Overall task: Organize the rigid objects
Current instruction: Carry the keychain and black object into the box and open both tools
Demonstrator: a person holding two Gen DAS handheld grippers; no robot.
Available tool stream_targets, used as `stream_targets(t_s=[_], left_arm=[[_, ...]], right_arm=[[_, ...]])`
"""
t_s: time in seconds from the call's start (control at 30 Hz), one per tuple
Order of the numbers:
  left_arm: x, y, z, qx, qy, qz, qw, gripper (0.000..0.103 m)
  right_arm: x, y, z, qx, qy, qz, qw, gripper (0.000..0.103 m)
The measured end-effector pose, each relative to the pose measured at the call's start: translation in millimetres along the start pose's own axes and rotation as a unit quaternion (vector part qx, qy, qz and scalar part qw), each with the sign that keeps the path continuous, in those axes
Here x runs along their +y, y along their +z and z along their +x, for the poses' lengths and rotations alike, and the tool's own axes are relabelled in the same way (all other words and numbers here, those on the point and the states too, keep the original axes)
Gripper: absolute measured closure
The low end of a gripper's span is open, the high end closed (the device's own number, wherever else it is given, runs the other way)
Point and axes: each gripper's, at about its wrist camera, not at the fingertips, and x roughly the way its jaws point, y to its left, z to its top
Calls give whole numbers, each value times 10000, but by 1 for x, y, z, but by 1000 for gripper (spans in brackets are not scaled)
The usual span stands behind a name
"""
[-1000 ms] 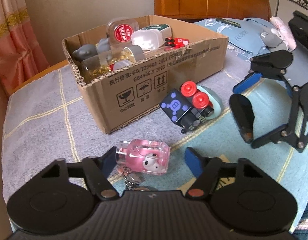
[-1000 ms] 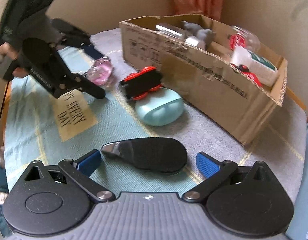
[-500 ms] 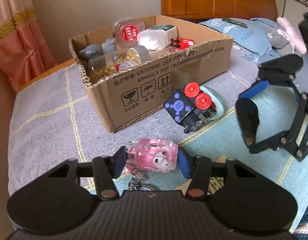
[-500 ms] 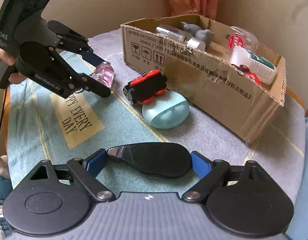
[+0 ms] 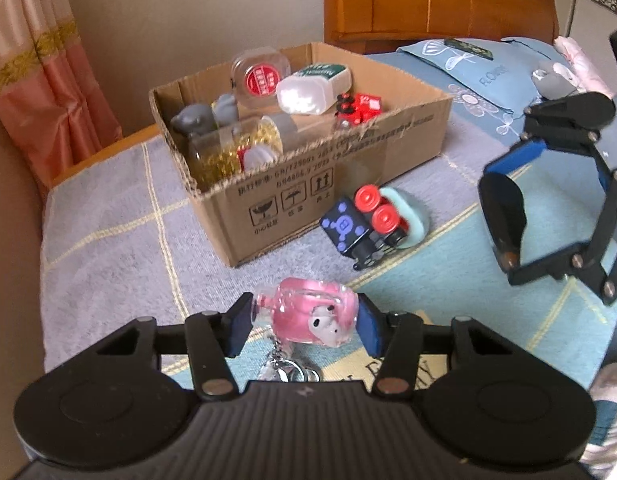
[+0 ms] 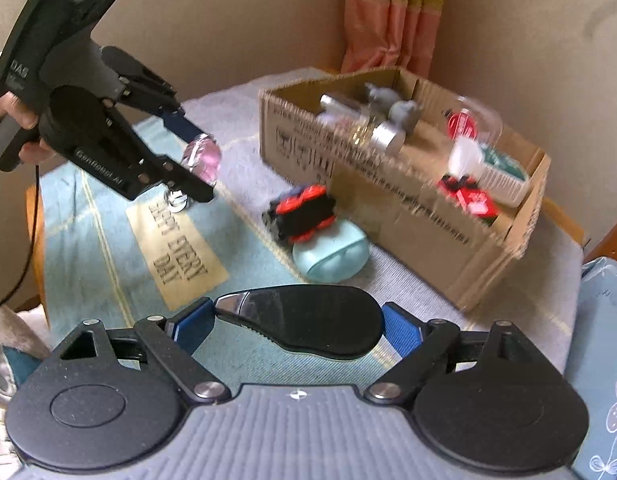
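Observation:
My left gripper (image 5: 304,324) is shut on a pink clear keychain charm (image 5: 310,316), held above the cloth with its metal ring (image 5: 288,372) hanging below. It also shows in the right wrist view (image 6: 202,156). My right gripper (image 6: 296,322) is shut on a black oval case (image 6: 308,320), seen too in the left wrist view (image 5: 502,220). An open cardboard box (image 5: 308,184) holds several small items. A black toy with red wheels (image 5: 364,224) leans on a mint green case (image 5: 412,216) by the box.
The table has a grey and blue cloth with a tan label (image 6: 176,248). A wooden headboard (image 5: 436,0) and a blue pillow (image 5: 480,68) lie behind the box. A pink curtain (image 5: 40,64) hangs at the left.
Both grippers closed on their objects and lifted them off the cloth: the left on the pink charm, the right on the black case.

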Motion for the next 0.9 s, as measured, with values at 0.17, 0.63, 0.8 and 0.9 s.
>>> stream_targets(t_s=[0.17,0.63,0.8,0.9], left_arm=[[-3,12,-16,61,-33,68,10000,51],[-1,94,-62,-335,34,379,9987,51],[5,139,-54,-524,149,435,9976,52],[9,163,-38,-542,231,445,9973,51]], right_arm=[[-10,13,-18,-183,-86,151,9997,11],[-67,69,-39,-516,-784,959,9910,11],[-90,82,-27,-524,-924,1466,9835,11],[-100,81,-19,-459,-966,1675,9800,11]])
